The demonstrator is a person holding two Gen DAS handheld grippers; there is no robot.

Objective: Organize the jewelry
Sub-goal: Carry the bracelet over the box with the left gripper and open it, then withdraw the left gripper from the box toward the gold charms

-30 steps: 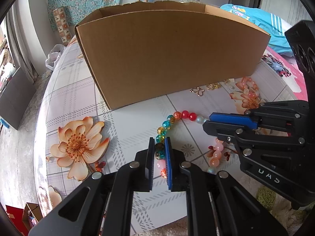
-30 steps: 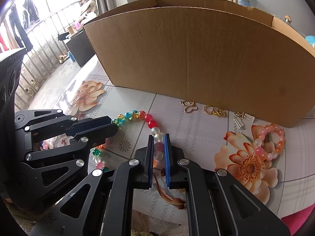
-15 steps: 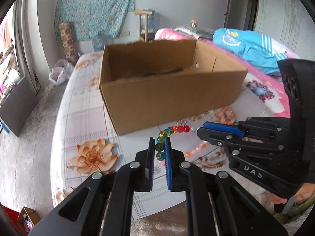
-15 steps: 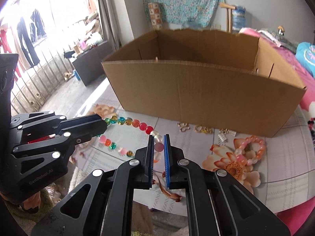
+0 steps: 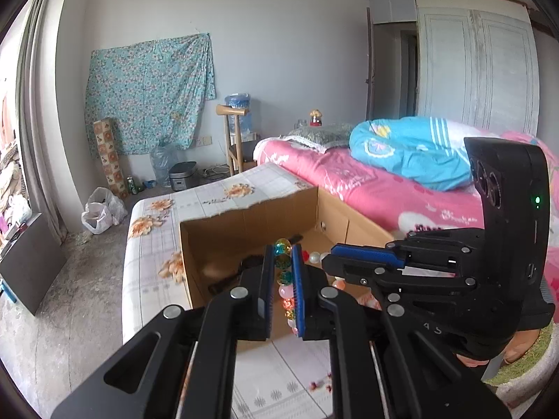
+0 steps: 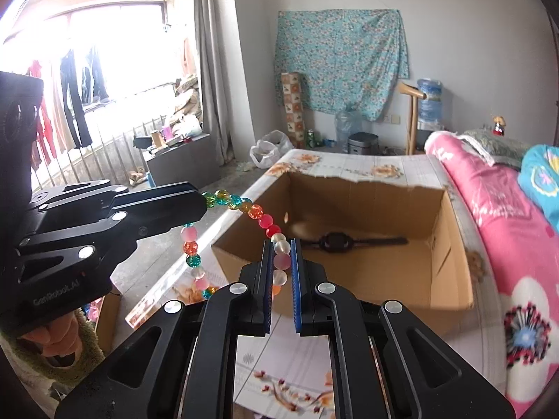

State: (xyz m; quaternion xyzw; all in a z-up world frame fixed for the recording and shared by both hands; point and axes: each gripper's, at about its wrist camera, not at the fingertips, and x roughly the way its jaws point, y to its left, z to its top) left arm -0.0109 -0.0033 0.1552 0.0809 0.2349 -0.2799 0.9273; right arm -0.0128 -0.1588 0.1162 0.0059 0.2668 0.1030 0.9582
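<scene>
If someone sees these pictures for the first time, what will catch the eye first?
First the bead necklace, bright and many-coloured, hanging in the air between the left gripper and the right gripper, both shut on it. Behind it an open cardboard box stands on the flowered table, with a dark watch on its floor. At the right lies a pink bed.

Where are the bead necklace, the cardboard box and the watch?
bead necklace [image 6: 255, 211], right wrist view, on an orange bead.
cardboard box [image 6: 450, 262], right wrist view, on its inner right wall.
watch [image 6: 336, 241], right wrist view, on its dark case.
</scene>
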